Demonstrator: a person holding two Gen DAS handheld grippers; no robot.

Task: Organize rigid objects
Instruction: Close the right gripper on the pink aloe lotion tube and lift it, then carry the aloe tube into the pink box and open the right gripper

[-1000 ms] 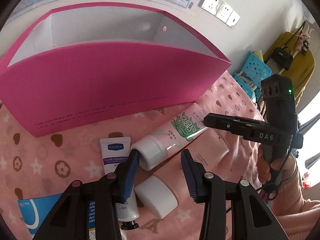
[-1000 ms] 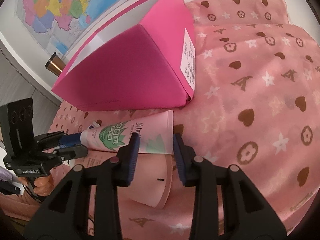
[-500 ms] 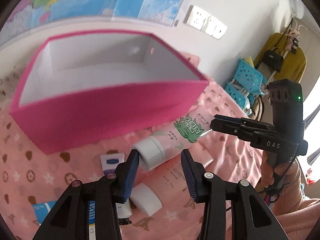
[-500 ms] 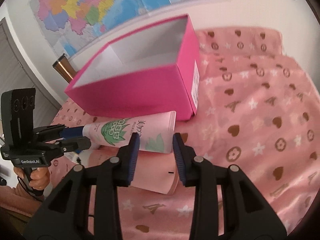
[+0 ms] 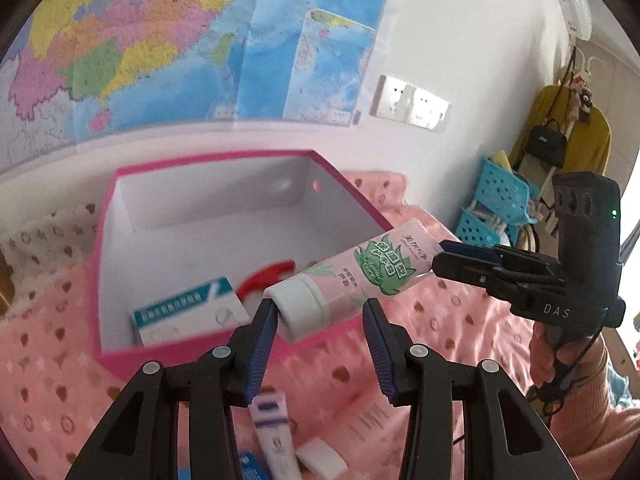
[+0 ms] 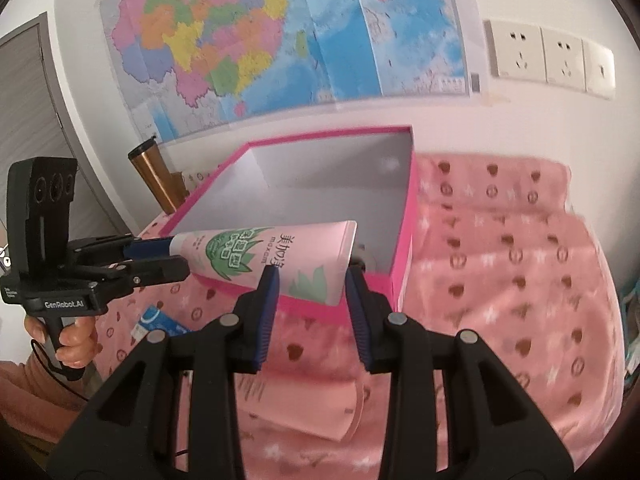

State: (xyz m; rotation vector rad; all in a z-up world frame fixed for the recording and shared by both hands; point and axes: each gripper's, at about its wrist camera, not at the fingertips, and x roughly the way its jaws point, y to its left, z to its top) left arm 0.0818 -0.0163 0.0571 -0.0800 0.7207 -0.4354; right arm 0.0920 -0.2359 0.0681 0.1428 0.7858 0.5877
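- Lifting: the pink tube (image 5: 352, 272) is now up off the pink cloth (image 5: 440, 312) where it lay a second ago and hangs over the near rim of the pink box (image 5: 96, 264), so the drop-in looks close.
- The right claw (image 6: 310, 300) grips the tube's crimped end; the left claw (image 5: 320, 332) touches the white cap with one pad only, its jaws apart.
- Inside the box, a teal carton (image 5: 188, 308) and a red piece (image 5: 264, 276) are blurred; the items below the left claw are cut off.
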